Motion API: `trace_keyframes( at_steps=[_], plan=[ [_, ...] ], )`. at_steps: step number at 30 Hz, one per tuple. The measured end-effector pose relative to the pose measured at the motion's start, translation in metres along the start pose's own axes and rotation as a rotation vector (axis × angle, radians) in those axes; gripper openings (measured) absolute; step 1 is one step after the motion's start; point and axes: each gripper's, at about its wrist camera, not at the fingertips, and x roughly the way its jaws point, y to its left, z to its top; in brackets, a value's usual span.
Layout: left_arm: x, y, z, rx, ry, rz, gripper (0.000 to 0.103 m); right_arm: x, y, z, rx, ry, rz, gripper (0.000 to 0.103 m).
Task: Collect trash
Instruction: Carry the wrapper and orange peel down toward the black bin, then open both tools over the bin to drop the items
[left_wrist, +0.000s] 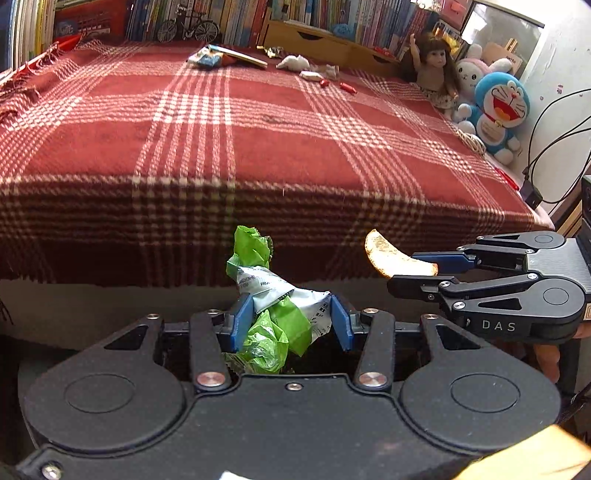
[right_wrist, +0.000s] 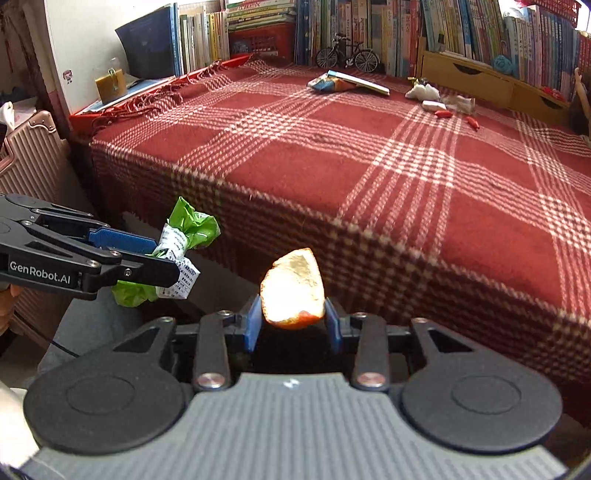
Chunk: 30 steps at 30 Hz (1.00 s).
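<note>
My left gripper (left_wrist: 291, 321) is shut on a crumpled green and white wrapper (left_wrist: 271, 291), held below the front edge of the bed; the same wrapper (right_wrist: 184, 236) shows at the left of the right wrist view. My right gripper (right_wrist: 292, 325) is shut on a piece of orange peel (right_wrist: 293, 288), which appears as a curved strip of peel (left_wrist: 391, 258) beside the left gripper. More trash lies at the far side of the bed: a blue snack bag (left_wrist: 207, 59), white crumpled tissues (left_wrist: 295, 62) and small red wrappers (left_wrist: 347, 87).
A red plaid blanket (left_wrist: 258, 140) covers the bed and hangs over its front edge. Books and a model bicycle (right_wrist: 347, 55) line the back. A doll (left_wrist: 434, 66) and plush toys (left_wrist: 498, 110) sit at the right. A pink suitcase (right_wrist: 26, 158) stands left; cables (left_wrist: 554, 122) hang right.
</note>
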Motion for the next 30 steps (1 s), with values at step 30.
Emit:
trace_keyframes(
  at_steps=[30],
  plan=[
    [0.188, 0.027, -0.053, -0.035, 0.497, 0.123, 0.044, 0.164, 0.002, -0.055, -0.050, 0.497, 0.084, 0.043]
  ],
)
